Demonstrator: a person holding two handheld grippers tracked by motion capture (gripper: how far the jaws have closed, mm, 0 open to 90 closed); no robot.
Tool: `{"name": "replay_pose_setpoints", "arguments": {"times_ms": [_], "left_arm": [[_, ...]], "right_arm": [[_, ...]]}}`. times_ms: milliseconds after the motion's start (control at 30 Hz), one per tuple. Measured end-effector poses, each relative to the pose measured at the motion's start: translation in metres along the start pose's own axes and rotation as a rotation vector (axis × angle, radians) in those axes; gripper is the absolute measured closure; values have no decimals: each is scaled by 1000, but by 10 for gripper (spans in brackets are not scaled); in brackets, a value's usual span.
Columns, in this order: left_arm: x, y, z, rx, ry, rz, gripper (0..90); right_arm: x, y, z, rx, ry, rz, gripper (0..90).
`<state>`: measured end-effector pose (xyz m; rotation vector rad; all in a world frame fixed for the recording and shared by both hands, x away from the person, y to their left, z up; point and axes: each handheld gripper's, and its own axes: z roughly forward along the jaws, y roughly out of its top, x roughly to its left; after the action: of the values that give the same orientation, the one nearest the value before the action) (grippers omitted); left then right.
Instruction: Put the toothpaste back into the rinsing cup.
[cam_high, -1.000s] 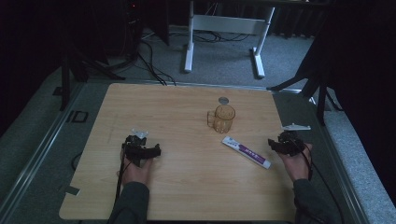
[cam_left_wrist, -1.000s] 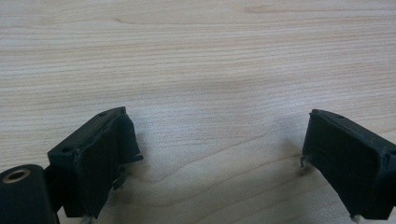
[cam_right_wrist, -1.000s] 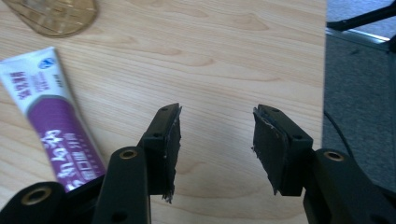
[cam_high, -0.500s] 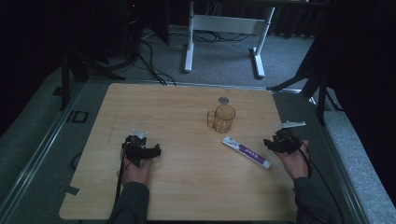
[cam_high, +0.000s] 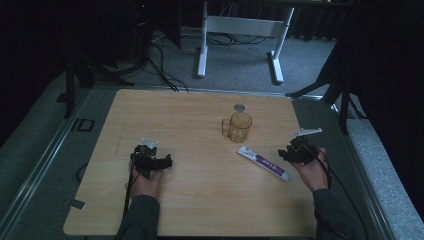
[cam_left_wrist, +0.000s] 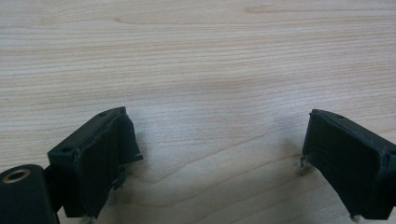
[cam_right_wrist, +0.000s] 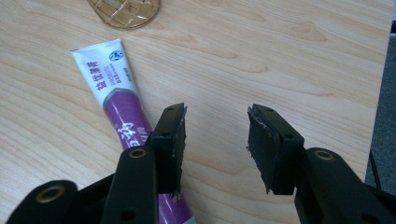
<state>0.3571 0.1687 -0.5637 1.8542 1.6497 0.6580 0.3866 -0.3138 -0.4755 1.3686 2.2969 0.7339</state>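
Tongs, right (cam_high: 291, 151): your right gripper sits near the table's right edge with its jaws apart and nothing between them. In the right gripper view (cam_right_wrist: 215, 140) the left jaw overlaps the purple body of the tube while the gap itself frames bare wood, so judge it as lined up beside the tube, not yet around it.

Tongs, left (cam_high: 156, 161): your left gripper rests low over the near-left part of the table, jaws spread wide and empty; the left gripper view (cam_left_wrist: 215, 154) has plain wood grain between them. It looks parked out of the way while the other hand works.

Table (cam_high: 165, 115): a light wooden top that carries everything you handle.

Mug (cam_high: 239, 127): a clear amber glass mug stands upright toward the far centre-right, handle to its left, apart from the tube; likely the place for the tube to go.

Tube (cam_high: 263, 163): a white-and-purple toothpaste tube lies flat and slantwise between the mug and your right gripper, just beside that gripper. Its flat white tail (cam_right_wrist: 105, 60) points toward the mug.

Next move, as a judgement: shift your right gripper leftward so both jaws straddle the tube before you close.
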Motion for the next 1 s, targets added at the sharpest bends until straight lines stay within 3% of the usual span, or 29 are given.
{"name": "replay_pose_setpoints", "arguments": {"times_ms": [600, 767, 1000], "left_arm": [[0, 0, 0, 0, 0, 0, 74], [0, 0, 0, 0, 0, 0, 74], [0, 0, 0, 0, 0, 0, 74]], "right_arm": [[15, 10, 2, 59, 21, -95, 573], [17, 13, 2, 72, 25, -102, 571], [25, 19, 6, 132, 38, -148, 568]]}}
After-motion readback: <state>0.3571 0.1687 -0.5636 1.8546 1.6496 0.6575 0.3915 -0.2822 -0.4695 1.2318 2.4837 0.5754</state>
